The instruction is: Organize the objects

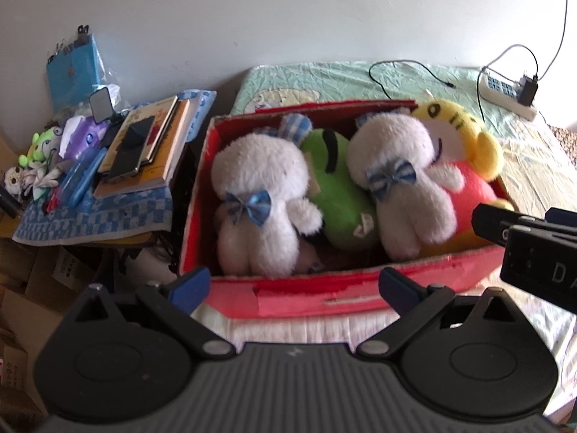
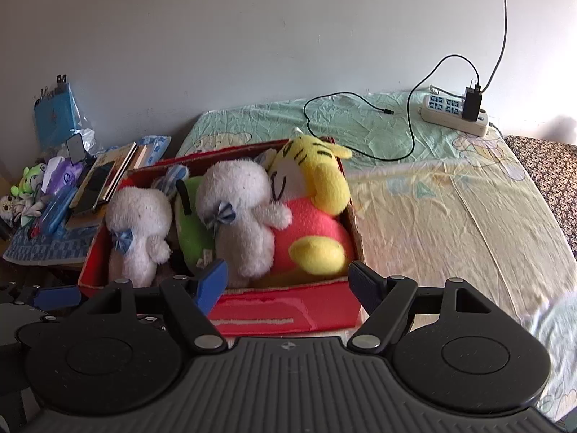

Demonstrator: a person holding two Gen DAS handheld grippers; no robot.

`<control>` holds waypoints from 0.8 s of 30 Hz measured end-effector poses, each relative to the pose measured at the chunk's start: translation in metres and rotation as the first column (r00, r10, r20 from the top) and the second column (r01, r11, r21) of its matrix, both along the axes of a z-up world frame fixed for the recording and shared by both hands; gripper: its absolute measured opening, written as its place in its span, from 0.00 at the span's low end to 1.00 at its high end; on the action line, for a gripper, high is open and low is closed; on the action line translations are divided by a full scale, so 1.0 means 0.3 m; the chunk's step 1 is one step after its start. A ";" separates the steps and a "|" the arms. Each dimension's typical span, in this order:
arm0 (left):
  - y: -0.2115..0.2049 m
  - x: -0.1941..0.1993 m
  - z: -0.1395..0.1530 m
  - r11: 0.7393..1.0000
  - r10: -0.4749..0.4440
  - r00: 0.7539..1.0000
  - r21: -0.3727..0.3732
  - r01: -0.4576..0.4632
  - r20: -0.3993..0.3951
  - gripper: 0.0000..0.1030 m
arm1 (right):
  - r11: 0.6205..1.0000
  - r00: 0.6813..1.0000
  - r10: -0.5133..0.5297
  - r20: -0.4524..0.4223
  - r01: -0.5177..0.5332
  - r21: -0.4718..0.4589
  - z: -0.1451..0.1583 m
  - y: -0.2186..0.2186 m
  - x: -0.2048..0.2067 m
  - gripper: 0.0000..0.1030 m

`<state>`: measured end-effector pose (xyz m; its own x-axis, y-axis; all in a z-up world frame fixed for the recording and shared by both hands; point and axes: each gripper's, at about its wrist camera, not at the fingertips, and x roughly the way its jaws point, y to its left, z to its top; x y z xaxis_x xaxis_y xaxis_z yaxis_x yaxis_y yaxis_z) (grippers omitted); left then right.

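A red cardboard box [image 1: 288, 294] [image 2: 288, 310] sits on the bed and holds several plush toys. Two white bunnies with blue bows [image 1: 259, 195] [image 1: 404, 176] lie face down, a green plush [image 1: 335, 195] between them. A yellow tiger plush in a pink top [image 1: 465, 148] [image 2: 313, 187] fills the right end. My left gripper [image 1: 294, 283] is open just before the box's near wall, holding nothing. My right gripper [image 2: 288, 279] is open over the box's near right part, also holding nothing. The right gripper's body [image 1: 533, 249] shows at the right edge of the left wrist view.
A low table with a blue checked cloth [image 1: 90, 216] stands left of the box, stacked with books [image 1: 144, 148], a phone and small toys. A power strip [image 2: 454, 113] and black cable [image 2: 360, 122] lie on the bed sheet [image 2: 450, 216] behind. Cardboard boxes [image 1: 36, 288] sit at lower left.
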<state>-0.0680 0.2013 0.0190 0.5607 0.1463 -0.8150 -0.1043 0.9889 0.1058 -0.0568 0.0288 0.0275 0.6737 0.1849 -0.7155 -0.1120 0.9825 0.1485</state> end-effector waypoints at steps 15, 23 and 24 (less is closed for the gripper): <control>-0.029 -0.028 -0.070 1.000 -0.004 0.997 -0.022 0.002 -0.075 0.97 | 0.999 0.998 -0.039 -0.053 0.039 0.004 -0.039 -0.065 -0.014 0.74; -0.047 -0.009 -0.045 1.000 0.007 0.999 -0.013 -0.008 -0.046 0.97 | 0.999 0.999 -0.047 -0.008 0.047 0.024 0.001 -0.089 0.024 0.74; -0.046 -0.004 -0.038 1.000 0.010 0.999 -0.009 -0.010 -0.038 0.97 | 0.999 0.999 -0.047 -0.002 0.047 0.027 0.006 -0.090 0.030 0.74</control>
